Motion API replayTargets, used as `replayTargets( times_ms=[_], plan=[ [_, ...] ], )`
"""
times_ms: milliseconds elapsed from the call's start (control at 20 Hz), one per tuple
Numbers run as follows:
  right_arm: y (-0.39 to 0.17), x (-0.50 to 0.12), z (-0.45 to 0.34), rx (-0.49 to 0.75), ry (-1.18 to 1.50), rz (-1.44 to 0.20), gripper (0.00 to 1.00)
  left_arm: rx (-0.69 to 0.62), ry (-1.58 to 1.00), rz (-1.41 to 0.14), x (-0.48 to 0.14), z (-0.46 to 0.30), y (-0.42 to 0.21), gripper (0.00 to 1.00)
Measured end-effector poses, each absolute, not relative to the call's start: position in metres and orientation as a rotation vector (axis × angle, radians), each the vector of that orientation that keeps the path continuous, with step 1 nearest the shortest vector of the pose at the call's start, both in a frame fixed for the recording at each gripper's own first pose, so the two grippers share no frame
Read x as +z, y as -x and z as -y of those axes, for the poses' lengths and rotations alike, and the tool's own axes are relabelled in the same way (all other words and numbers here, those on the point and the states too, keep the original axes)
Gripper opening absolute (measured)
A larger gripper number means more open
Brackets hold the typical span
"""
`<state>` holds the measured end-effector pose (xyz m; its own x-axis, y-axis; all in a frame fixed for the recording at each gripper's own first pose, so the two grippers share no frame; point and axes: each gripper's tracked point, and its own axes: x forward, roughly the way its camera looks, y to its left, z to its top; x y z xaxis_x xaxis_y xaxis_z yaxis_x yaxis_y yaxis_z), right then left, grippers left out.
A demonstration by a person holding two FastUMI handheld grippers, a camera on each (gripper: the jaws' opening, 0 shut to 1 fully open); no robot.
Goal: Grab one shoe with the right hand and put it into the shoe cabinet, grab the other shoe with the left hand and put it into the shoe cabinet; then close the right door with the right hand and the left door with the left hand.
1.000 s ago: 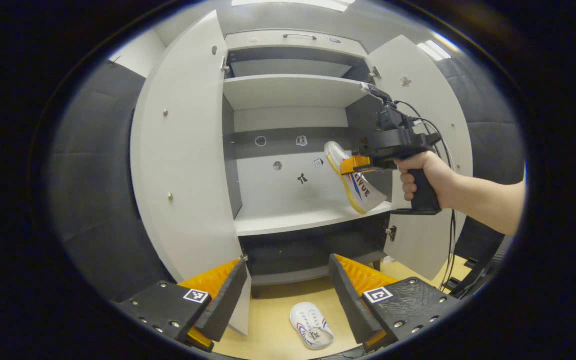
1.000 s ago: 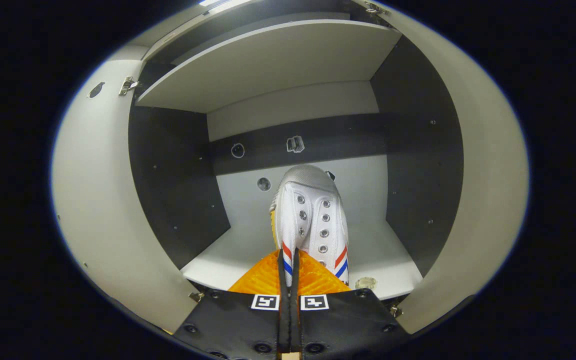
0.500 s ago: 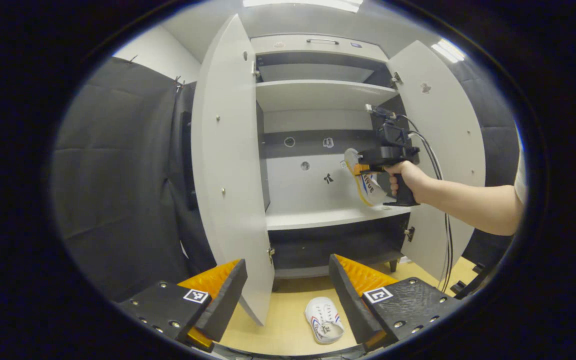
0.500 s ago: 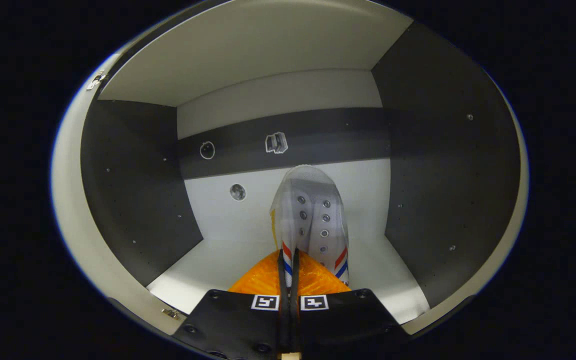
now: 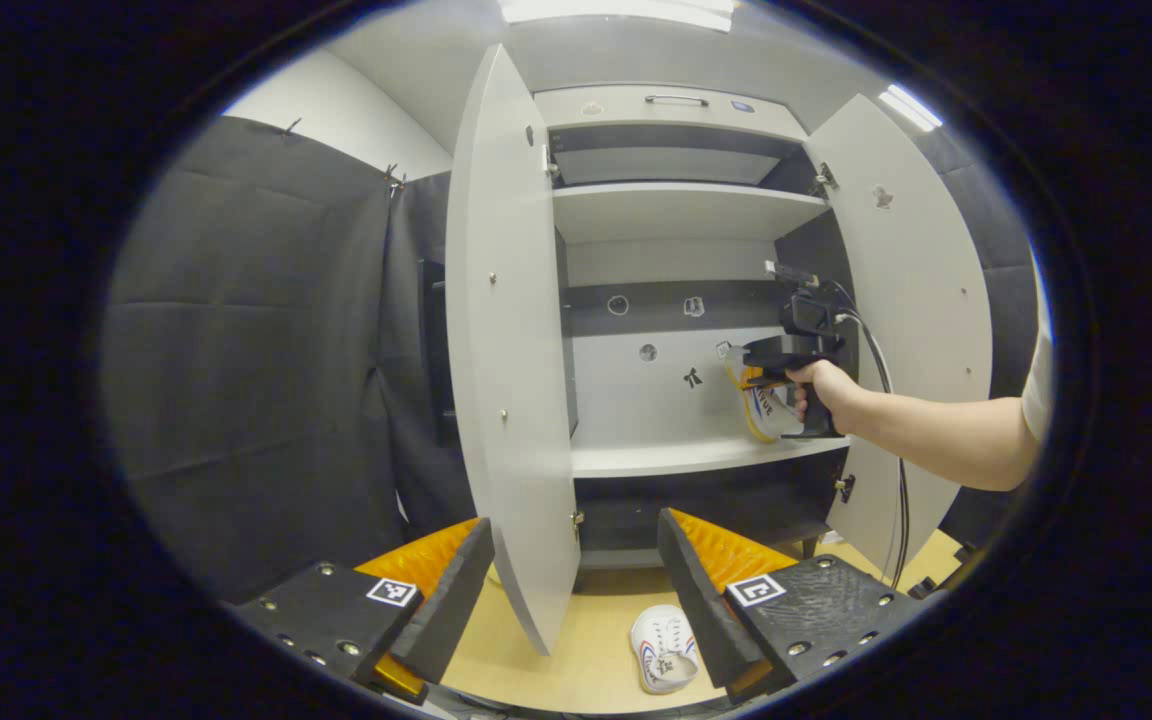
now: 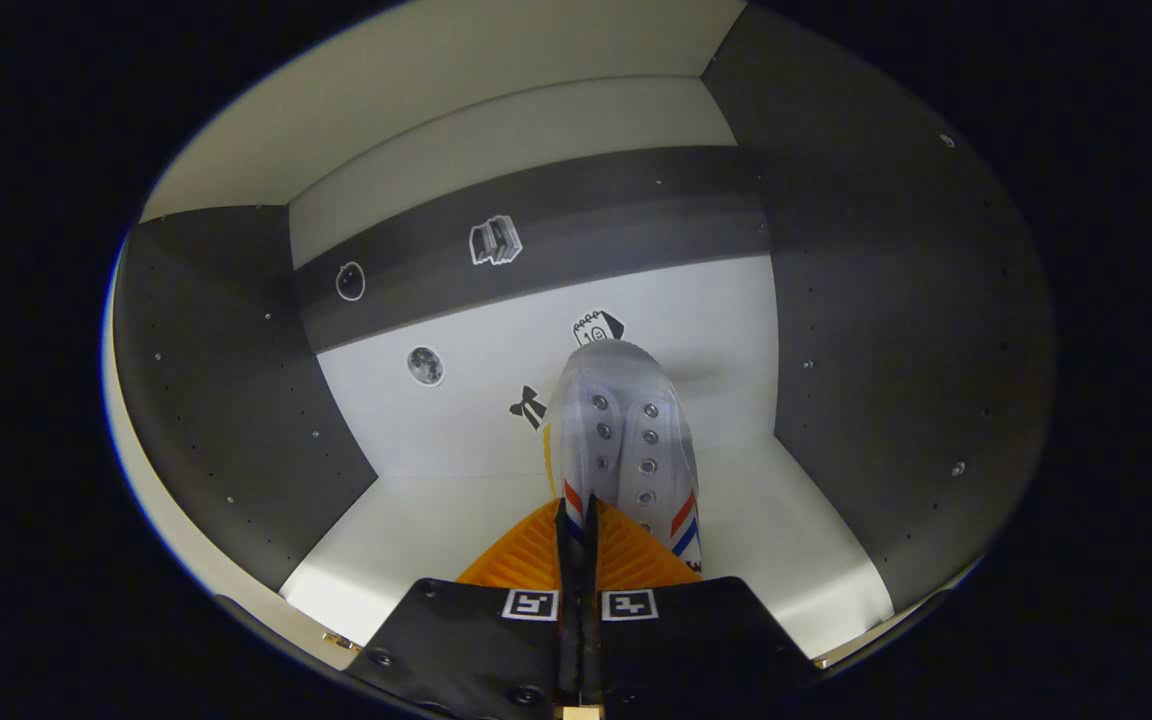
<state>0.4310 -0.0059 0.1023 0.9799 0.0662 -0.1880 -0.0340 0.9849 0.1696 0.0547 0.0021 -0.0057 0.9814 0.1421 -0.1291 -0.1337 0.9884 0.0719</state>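
Observation:
A white shoe [image 6: 626,430] with red and blue stripes is pinched at its collar by my right gripper [image 6: 576,515], toe pointing at the cabinet's back wall, held above the middle shelf [image 6: 416,540]. In the left gripper view the same shoe [image 5: 758,408] hangs inside the cabinet's right side, with the right gripper [image 5: 758,378] and a hand around its grip. The other white shoe [image 5: 664,652] lies on the floor in front of the cabinet. My left gripper [image 5: 576,570] stands open above the floor, back from the cabinet. Both doors, left door [image 5: 511,340] and right door [image 5: 921,300], are swung open.
The cabinet has an upper shelf [image 5: 681,205] and a dark lower compartment [image 5: 706,505] under the middle shelf. Small stickers dot the back wall [image 6: 496,330]. Black cloth [image 5: 256,340] hangs to the left of the cabinet. A cable [image 5: 898,500] trails down by the right door.
The right gripper has carried its shoe deeper into the cabinet and lower toward the middle shelf. The left gripper has drawn back and to the left, so the cabinet looks smaller.

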Motion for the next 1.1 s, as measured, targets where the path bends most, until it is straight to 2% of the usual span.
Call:
replayTargets(
  times_ms=[50,350,450,650,750,800,850,1100],
  plan=[
    [-0.435,0.1,0.006,0.046,-0.173,-0.198,0.02,0.143,-0.061,-0.14,-0.007,-0.003,-0.053,0.94],
    [-0.44,0.091,0.013,0.007,-0.174,-0.217,0.07,0.151,-0.036,-0.159,-0.017,-0.003,-0.05,0.94],
    [-0.439,0.105,0.013,0.013,-0.179,-0.164,0.28,0.145,-0.036,-0.161,-0.019,-0.003,-0.05,0.95],
    [-0.421,0.127,0.019,-0.004,-0.151,-0.103,1.0,0.105,-0.044,-0.174,-0.029,0.001,-0.053,0.95],
    [-0.402,0.138,0.023,-0.019,-0.102,-0.059,0.92,0.083,-0.05,-0.194,-0.038,0.003,-0.056,0.95],
    [-0.39,0.145,0.023,-0.025,-0.07,-0.031,0.92,0.068,-0.051,-0.207,-0.046,0.005,-0.058,0.94],
    [-0.378,0.151,0.024,-0.031,-0.036,-0.002,0.98,0.054,-0.052,-0.221,-0.052,0.006,-0.06,0.96],
    [-0.305,0.156,0.025,-0.061,0.085,0.101,0.98,-0.042,-0.047,-0.264,-0.079,0.02,-0.068,0.94]
  ],
)
